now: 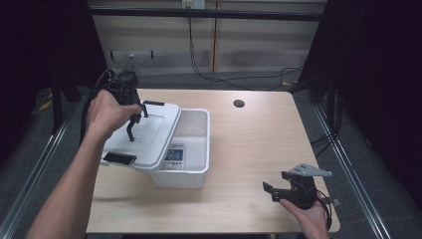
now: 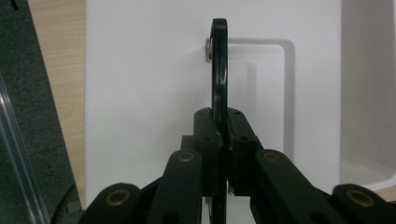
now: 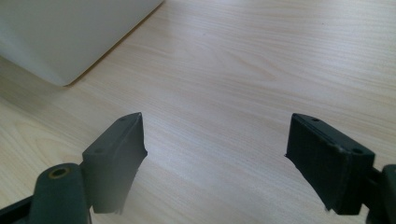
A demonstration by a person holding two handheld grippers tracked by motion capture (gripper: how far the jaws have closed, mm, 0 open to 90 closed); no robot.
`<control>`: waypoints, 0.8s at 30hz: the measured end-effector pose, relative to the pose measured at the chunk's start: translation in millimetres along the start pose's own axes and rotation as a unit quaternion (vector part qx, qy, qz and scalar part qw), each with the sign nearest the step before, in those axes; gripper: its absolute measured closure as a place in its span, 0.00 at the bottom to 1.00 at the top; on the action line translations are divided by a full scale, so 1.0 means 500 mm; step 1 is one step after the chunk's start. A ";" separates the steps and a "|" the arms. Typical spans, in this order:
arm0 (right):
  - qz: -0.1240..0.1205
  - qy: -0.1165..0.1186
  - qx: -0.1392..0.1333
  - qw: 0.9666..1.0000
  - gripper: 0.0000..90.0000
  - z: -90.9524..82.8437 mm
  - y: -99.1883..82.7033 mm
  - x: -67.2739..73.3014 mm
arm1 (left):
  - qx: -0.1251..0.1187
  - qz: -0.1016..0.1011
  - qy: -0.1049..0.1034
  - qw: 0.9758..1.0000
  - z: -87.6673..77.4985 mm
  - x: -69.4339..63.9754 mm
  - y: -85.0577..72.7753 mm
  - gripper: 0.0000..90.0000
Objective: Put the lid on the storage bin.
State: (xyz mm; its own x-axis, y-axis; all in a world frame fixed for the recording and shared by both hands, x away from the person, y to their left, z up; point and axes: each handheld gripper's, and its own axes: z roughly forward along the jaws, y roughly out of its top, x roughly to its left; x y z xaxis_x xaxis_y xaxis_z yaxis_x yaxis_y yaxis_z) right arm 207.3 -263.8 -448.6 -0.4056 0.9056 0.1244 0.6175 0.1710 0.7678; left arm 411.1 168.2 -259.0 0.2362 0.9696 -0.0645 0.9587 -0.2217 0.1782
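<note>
Clamped on the black handle (image 2: 219,70), the left gripper (image 1: 133,115) holds the white lid (image 1: 144,134) tilted over the left rim of the white bin (image 1: 191,149) near the table's (image 1: 259,144) left edge, seemingly mid-removal or mid-fitting, while the right gripper (image 1: 276,188) waits spread-jawed near the front right corner.

Soft overhead light, dark blurry surroundings.

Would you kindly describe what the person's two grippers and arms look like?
Both grippers are black. The left gripper has linked bars with brass-coloured pivot rings and flat fingers dotted with small holes; black cables loop from it. The right gripper has blocky black fingers, a grey three-cornered plate on top and a black cable. Both forearms are bare, with no sleeves in sight.
</note>
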 end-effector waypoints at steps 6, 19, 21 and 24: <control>0.001 0.000 0.000 1.000 0.21 0.000 0.000 0.000 | 0.001 -0.030 -0.001 1.000 0.011 -0.018 0.003 0.94; 0.004 0.001 0.001 1.000 0.21 -0.001 -0.001 0.000 | -0.006 -0.062 -0.016 0.998 0.025 -0.086 0.014 0.94; 0.006 0.001 0.001 1.000 0.21 -0.001 -0.001 0.000 | -0.014 -0.067 -0.016 0.998 0.025 -0.091 0.014 0.94; 0.005 0.002 0.001 1.000 0.21 -0.001 -0.001 -0.001 | -0.014 -0.069 -0.018 0.997 0.025 -0.102 0.016 0.94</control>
State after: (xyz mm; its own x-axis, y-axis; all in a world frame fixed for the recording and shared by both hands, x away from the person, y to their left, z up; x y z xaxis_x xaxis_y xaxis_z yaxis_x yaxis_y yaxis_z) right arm 206.8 -264.4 -448.9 -0.4022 0.9055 0.1355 0.6224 0.1619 0.7658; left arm 408.8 115.6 -266.4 0.1083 0.9861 -0.1259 0.9779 -0.0829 0.1921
